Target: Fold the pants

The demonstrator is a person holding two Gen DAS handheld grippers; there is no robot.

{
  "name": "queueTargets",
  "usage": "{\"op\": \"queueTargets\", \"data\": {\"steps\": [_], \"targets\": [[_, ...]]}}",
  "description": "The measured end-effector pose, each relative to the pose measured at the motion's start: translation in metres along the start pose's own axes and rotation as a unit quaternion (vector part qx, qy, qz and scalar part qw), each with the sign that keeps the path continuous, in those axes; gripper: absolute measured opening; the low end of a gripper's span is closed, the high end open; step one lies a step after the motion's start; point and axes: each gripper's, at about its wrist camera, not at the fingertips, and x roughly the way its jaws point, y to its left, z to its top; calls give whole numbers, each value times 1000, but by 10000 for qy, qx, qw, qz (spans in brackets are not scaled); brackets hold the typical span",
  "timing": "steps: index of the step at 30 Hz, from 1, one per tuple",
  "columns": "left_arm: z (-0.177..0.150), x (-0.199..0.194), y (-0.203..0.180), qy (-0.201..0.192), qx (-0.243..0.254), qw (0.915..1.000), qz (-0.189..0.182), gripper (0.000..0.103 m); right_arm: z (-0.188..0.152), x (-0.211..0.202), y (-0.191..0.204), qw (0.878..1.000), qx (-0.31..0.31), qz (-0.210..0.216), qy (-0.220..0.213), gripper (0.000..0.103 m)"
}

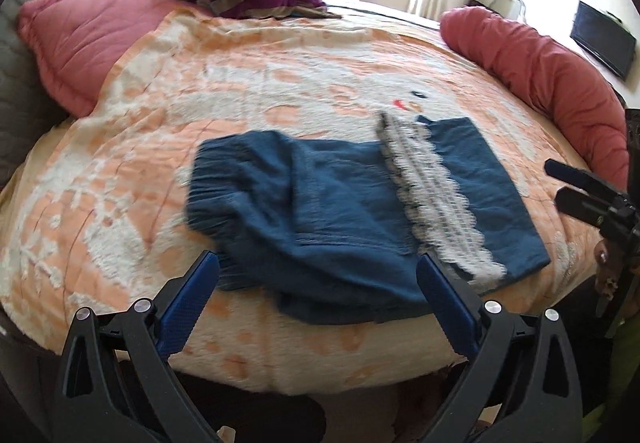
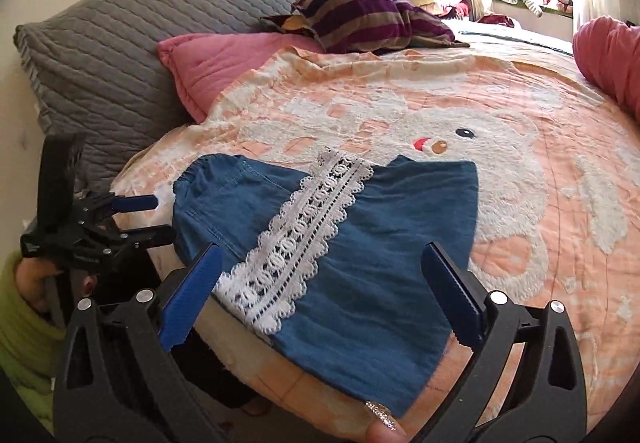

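Observation:
Blue pants point(image 1: 328, 203) lie folded over on the bed, with a white lace band point(image 1: 436, 199) across them and the elastic waistband at the left. My left gripper point(image 1: 318, 271) is open and empty, just above their near edge. In the right wrist view the pants point(image 2: 380, 243) and the lace band point(image 2: 296, 239) lie near the bed's front edge. My right gripper point(image 2: 320, 263) is open and empty over them. The left gripper point(image 2: 156, 219) shows there at the waistband side; the right gripper point(image 1: 560, 183) shows at the right in the left wrist view.
The orange and white blanket point(image 1: 240, 83) covers the bed. Pink pillows point(image 1: 80, 39) lie at the left and right point(image 1: 540, 75), a grey quilted pillow point(image 2: 120, 31) and a striped cushion point(image 2: 372, 15) at the back. A fingertip point(image 2: 380, 423) shows at the bottom edge.

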Motion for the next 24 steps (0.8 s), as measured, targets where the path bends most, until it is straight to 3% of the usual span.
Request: {"op": "queueTargets", "data": {"steps": [6, 12, 17, 24], "targets": [[-7, 4, 38, 90, -597, 9982, 20, 98, 34, 20, 30, 9990, -389, 93, 191, 94], [-11, 9, 51, 155, -902, 9954, -275, 98, 79, 59, 60, 9951, -776, 470, 383, 94], [-18, 18, 56, 167, -1360, 9860, -949, 98, 99, 109, 79, 9897, -820, 743, 908, 94], [-22, 36, 49, 197, -1646, 9767, -1360, 93, 104, 173, 111, 9712, -1130, 1094, 1791, 94]]}}
